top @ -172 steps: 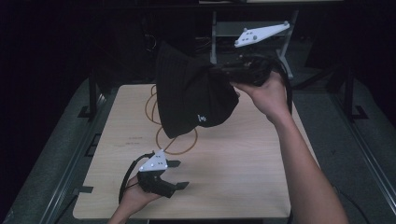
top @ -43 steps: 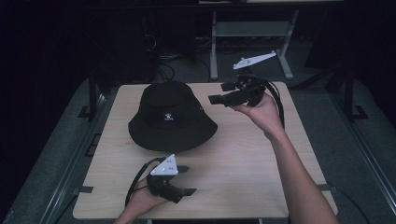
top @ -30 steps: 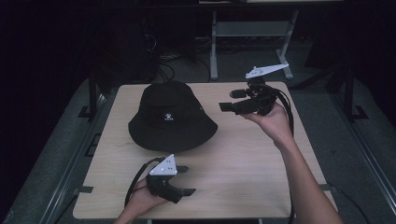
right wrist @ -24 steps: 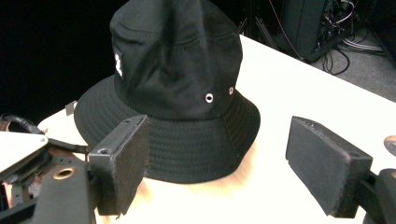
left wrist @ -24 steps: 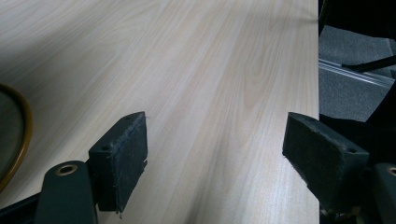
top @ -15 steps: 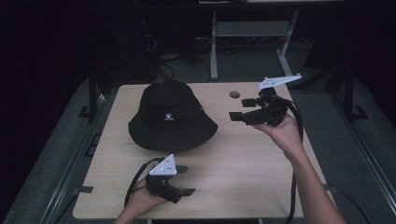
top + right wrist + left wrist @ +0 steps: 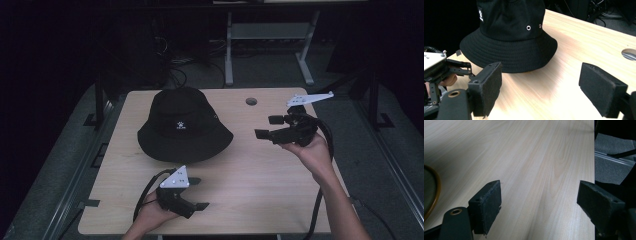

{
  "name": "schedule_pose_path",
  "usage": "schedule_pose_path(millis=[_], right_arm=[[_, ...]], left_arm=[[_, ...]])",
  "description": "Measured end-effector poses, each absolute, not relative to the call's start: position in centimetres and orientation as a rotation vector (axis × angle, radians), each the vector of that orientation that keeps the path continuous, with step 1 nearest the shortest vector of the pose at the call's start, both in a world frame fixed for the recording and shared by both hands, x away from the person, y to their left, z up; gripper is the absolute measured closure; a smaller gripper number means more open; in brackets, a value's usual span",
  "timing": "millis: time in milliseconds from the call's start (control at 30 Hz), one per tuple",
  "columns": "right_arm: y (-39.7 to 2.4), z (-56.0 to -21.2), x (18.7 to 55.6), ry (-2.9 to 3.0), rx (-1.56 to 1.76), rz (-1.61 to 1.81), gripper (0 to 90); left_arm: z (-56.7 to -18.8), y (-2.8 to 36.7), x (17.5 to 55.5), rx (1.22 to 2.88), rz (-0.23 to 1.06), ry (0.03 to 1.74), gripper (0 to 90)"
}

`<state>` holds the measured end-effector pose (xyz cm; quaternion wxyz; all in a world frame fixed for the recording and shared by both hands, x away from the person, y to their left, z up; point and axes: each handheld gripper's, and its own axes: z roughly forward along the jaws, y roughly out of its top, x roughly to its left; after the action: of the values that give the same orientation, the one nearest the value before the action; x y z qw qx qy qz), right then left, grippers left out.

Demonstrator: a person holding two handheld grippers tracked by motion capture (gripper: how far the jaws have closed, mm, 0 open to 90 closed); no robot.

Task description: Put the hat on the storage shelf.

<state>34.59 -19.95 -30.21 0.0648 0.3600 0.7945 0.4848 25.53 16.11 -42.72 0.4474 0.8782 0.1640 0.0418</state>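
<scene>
At the near left edge of the table (image 7: 280, 165), the left gripper (image 7: 197, 193) rests low in the person's hand with its jaws spread wide and nothing between them but bare wood. Beyond it, on the left-centre of the tabletop, the black bucket hat (image 7: 184, 125) sits crown up, brim flat on the wood and touched by neither gripper. To the right, the right gripper (image 7: 267, 127) is held above the table, well apart from the hat, jaws wide apart, empty and pointing toward the brim.
</scene>
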Motion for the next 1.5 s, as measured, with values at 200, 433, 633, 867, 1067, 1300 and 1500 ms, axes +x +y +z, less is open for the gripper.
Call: schedule_pose_path(millis=[200,433,633,867,1067,1300,1500], right_arm=[[-20.4,-31.1,34.1,2.404,1.098,1.448,18.1],[-21.2,-32.1,33.2,2.404,1.135,1.438,18.3],[-21.9,-33.0,32.5,2.397,1.152,1.432,18.3],[-23.4,-34.5,31.2,2.356,1.202,1.435,19.4],[-24.6,-35.3,30.1,2.328,1.224,1.438,19.7],[-25.7,-36.6,28.5,2.308,1.254,1.418,19.9],[-26.8,-37.8,27.1,2.290,1.278,1.420,19.9]], left_arm=[[-42.8,16.1,25.5,2.176,0.106,0.405,18.3],[-42.7,16.1,25.5,2.176,0.112,0.406,18.2],[-42.8,16.2,25.4,2.177,0.109,0.411,18.2],[-42.8,16.1,25.4,2.182,0.116,0.407,18.2],[-42.8,16.1,25.3,2.180,0.110,0.414,18.3],[-42.8,16.1,25.1,2.179,0.109,0.412,18.4],[-42.8,16.1,25.1,2.179,0.108,0.411,18.4]])
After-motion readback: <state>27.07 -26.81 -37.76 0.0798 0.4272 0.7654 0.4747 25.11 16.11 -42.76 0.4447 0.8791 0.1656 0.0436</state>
